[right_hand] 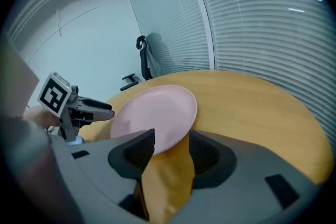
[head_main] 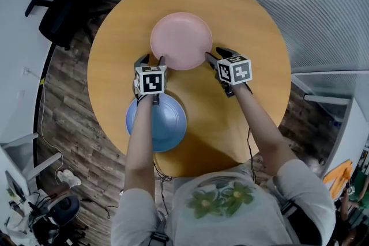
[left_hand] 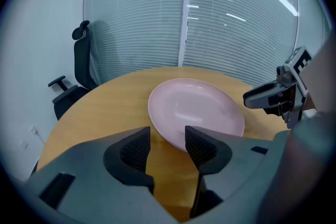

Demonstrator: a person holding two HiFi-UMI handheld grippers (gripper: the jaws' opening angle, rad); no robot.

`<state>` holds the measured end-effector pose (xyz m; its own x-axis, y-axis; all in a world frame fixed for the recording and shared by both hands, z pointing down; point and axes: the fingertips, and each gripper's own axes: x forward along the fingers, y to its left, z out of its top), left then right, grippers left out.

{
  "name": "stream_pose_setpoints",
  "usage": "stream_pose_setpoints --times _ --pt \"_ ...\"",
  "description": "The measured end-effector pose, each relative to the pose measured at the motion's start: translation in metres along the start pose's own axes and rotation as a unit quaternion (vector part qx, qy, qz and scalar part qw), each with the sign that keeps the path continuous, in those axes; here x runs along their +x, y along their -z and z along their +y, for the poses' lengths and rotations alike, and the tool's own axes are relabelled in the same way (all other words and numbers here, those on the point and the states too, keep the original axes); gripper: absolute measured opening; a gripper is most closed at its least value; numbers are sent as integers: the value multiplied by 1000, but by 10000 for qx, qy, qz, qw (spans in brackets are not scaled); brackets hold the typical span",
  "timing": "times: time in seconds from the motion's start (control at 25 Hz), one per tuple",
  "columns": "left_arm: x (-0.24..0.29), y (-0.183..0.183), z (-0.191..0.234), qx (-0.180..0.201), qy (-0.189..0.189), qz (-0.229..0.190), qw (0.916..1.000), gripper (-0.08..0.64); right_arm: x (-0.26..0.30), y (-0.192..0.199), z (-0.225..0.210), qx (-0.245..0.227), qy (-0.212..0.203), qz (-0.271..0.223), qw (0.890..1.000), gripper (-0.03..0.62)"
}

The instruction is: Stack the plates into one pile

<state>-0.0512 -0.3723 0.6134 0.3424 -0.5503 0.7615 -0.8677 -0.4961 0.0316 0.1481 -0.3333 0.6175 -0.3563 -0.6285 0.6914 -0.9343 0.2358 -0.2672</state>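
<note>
Head view: parted fingers flank pink plate.

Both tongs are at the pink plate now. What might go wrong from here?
1. The pink plate lies flat on the table; open tongs nudging its rim may slide it away rather than grip it.
2. In the left gripper view, the left tongs frame bare table, the rim just off to one side, so they may close on nothing.
3. The blue plate sits under the left forearm, which could knock it.
</note>
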Motion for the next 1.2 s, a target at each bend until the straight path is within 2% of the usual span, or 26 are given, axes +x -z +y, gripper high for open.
stream_pose_setpoints --times 0.24,0.48,0.8,1.2 --pt "31 11 8 -202 60 196 9996 207 32 14 -13 437 213 158 9987 187" --pt "39 13 4 -426 149 281 9986 204 41 18 -14 540 142 193 9983 187" --pt "32 11 4 -488 152 292 9983 176 36 13 -8 333 57 231 9992 173" --pt "-13 -7 -8 -434 122 -18 9990 176 -7 -6 8 125 -8 -45 9999 173"
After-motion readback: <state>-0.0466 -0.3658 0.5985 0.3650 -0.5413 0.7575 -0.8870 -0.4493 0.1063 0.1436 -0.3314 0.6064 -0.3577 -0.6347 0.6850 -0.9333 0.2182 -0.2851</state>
